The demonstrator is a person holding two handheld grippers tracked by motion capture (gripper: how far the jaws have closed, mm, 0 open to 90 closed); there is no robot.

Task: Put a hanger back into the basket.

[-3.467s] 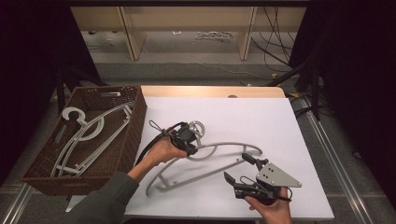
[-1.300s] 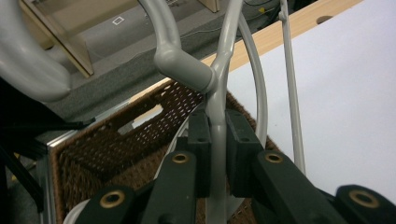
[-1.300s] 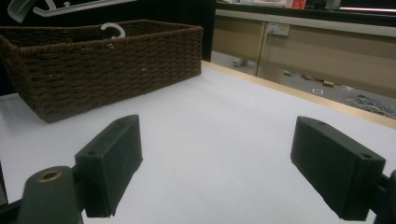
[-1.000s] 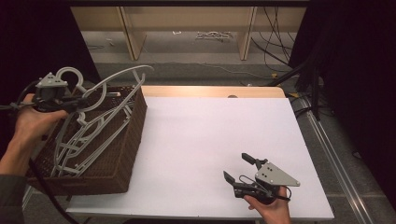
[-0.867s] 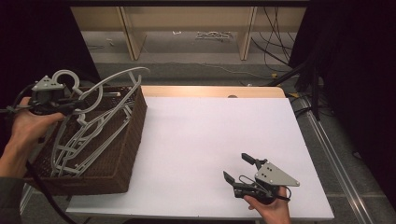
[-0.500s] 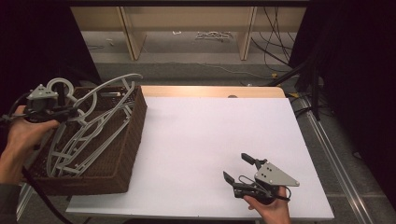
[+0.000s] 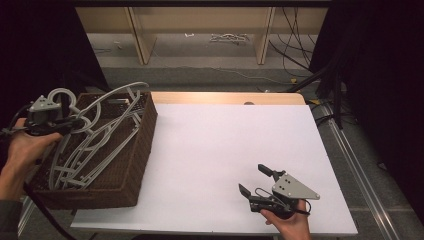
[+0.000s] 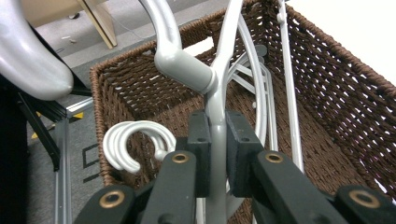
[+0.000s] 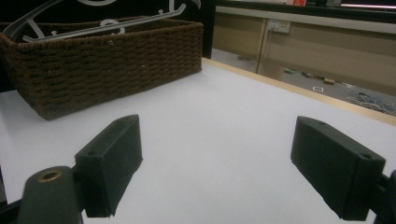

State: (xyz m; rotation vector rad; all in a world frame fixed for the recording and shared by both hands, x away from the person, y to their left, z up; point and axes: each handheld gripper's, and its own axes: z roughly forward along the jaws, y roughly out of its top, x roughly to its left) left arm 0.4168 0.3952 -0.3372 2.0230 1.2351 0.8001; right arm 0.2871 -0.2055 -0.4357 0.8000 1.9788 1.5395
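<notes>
Left gripper [image 7: 75,123] jaws clamped on grey hanger [image 8: 215,107] stem. Hanger, on bench seconds ago, now over wicker basket [image 7: 140,150], sinking toward hangers already inside. Release likely next. Right gripper [image 7: 256,181] jaws wide open, empty, unmoved on bench [image 7: 225,150].

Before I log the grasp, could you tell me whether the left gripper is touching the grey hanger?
Touching. In the left gripper view, the left gripper has both pads pressed against the grey hanger stem, above the basket.
</notes>
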